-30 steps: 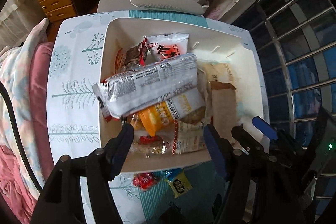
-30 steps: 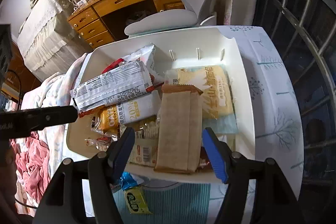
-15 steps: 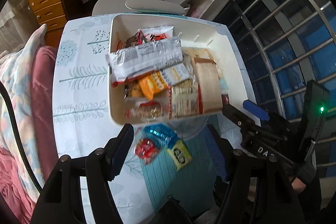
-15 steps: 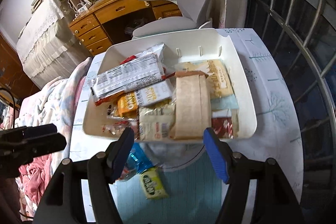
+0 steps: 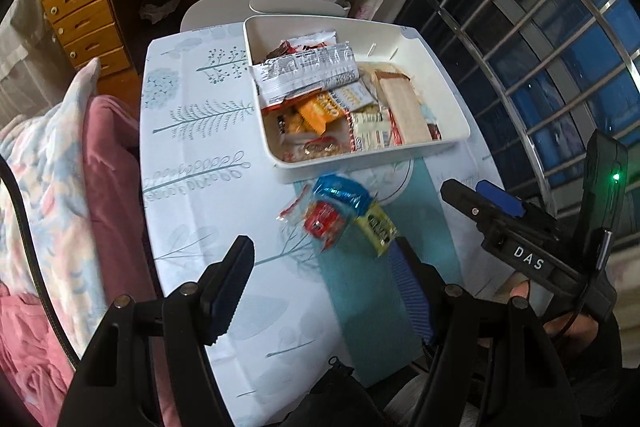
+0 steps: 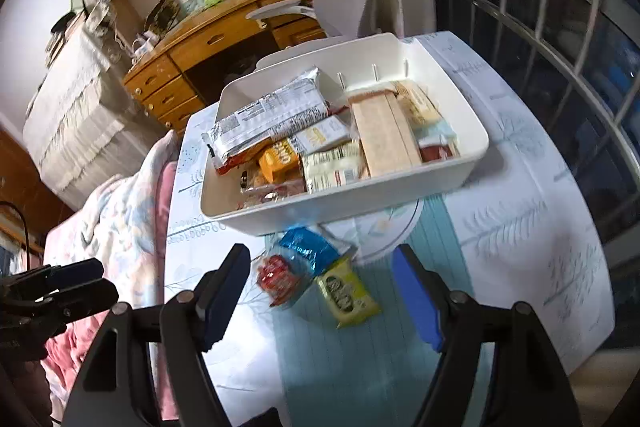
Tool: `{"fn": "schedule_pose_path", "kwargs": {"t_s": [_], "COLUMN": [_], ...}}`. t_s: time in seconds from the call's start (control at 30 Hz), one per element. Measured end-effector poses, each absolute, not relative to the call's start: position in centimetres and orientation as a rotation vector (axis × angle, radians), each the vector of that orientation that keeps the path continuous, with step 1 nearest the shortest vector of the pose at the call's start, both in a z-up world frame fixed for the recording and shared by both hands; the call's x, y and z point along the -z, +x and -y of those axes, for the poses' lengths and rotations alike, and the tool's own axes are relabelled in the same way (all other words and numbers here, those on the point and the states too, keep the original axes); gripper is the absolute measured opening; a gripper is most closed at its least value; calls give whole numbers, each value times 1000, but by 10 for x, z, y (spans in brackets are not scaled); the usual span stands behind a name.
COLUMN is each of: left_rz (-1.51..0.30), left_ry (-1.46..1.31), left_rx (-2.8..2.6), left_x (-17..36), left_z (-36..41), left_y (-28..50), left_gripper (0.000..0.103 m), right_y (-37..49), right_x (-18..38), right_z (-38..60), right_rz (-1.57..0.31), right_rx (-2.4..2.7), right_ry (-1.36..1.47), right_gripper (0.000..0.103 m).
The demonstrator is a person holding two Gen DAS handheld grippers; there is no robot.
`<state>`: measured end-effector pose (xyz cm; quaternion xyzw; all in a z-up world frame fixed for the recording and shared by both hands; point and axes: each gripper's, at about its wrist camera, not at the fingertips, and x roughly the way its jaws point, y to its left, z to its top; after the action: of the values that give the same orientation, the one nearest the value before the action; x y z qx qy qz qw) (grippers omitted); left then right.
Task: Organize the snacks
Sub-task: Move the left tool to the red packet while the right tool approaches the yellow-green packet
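Observation:
A white bin [image 5: 448, 75] [image 6: 360, 195] full of snack packets stands at the far end of the table. A long silver packet [image 5: 308, 71] [image 6: 272, 115] lies on top of the pile. Three loose snacks lie on the table before the bin: a blue packet [image 5: 340, 191] [image 6: 308, 251], a red one [image 5: 324, 221] [image 6: 276, 277] and a yellow-green one [image 5: 376, 227] [image 6: 346, 293]. My left gripper [image 5: 324, 291] is open and empty, above the near table. My right gripper [image 6: 320, 299] is open and empty, with the loose snacks between its fingers in view.
The table has a white cloth with tree prints [image 5: 192, 115] and a teal strip [image 6: 360, 367]. A grey chair [image 5: 304, 3] stands behind the bin. A wooden desk [image 6: 208, 39] is farther back. Bedding [image 5: 48, 167] lies left. A barred window [image 5: 560, 27] is at the right.
Both grippers have pulled back and up from the bin. The bin looks smaller and farther, and the three loose snacks and the near table have come into full view.

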<state>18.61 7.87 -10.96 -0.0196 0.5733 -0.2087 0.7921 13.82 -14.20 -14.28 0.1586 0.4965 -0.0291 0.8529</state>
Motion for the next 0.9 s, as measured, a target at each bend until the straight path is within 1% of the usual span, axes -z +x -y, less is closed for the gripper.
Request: {"fn": "schedule_pose_path", "kwargs": {"t_s": [0.07,0.17,0.43,0.47,0.53,0.77,0.83,0.9], "left_rz": [-1223,-1206,-1190,-1191,-1190,-1261,-1282,-1303], "left_ry": [-23,-5,23,18,15,23,28,33], "left_rx": [459,476,506,506,501,468,458,447], "left_x": [108,105,108,108,111,138,146,155], "left_z": [-85,-93,-107,-108,-110,-112,-111,-111], "left_y": [180,172,158,158,160,167,170,175], "left_gripper": [69,72,74,75,80,81,85,87], "right_y": [127,113,83,81,78,75,78,82], "right_x": [143,145,149,149,151,172,180,187], "right_z": [138,134,138,139,141,152,154,156], "right_rz": [-1037,-1032,-1045,-1048,-1053,-1108,-1132,-1150], "right_rx": [79,105,167,170,180,195,191,187], "right_ry": [354,385,478,487,502,600,626,644], "right_gripper": [74,74,74,74,74,74,74,74]}}
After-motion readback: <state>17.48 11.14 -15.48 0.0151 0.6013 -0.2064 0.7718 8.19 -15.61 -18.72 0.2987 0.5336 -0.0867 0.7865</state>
